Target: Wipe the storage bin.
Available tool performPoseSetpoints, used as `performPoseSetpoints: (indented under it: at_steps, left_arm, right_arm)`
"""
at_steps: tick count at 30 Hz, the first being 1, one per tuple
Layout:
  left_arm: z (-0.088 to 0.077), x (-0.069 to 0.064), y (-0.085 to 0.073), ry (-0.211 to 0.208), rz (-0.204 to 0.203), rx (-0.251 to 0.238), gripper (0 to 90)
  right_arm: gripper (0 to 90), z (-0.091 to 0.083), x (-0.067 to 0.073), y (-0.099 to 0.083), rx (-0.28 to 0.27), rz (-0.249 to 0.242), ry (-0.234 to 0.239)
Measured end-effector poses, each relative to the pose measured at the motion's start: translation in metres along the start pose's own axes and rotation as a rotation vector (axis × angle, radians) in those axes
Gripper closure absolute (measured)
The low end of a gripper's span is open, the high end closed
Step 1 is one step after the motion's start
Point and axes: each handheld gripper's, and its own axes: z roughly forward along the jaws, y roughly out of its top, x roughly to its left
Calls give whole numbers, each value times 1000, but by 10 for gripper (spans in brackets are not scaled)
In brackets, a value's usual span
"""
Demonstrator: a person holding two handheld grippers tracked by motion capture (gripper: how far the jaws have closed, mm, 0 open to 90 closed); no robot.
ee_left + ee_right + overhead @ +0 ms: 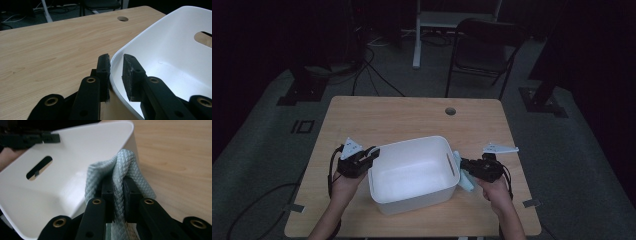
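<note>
I see a white tub (412, 172) sitting near the middle of the wooden table (377, 115), slightly toward my edge. My left gripper (371, 153) is at the tub's left rim; in the left gripper view one jaw stands outside the wall and one inside, and the rim (113, 58) runs between them, the outer pad against it, a sliver of gap at the inner one. My right gripper (465, 165) is at the tub's right side, clamped on a folded pale blue cloth (120, 173) that bunches up just beside the tub's outer wall. The tub is empty inside.
</note>
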Motion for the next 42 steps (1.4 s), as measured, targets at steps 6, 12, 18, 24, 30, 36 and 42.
performPoseSetpoints:
  at_steps: [6,12,18,24,30,36,42]
  left_arm:
    - [0,-1,0,9,-4,0,761]
    - [0,0,0,-5,5,7,761]
    - [0,0,0,-11,4,4,760]
    - [0,0,1,-14,7,8,761]
    - [1,-1,1,-16,8,7,760]
    - [1,-1,1,-11,4,5,759]
    - [1,-1,1,-23,12,8,758]
  right_arm:
    - [819,3,-4,-1,-8,22,30]
    - [818,5,-7,-3,23,23,38]
    - [818,0,-6,5,4,14,49]
    - [818,10,-17,-4,48,52,90]
    - [818,3,-11,11,20,10,55]
    - [820,17,-18,5,70,37,55]
    - [818,12,-19,13,44,27,56]
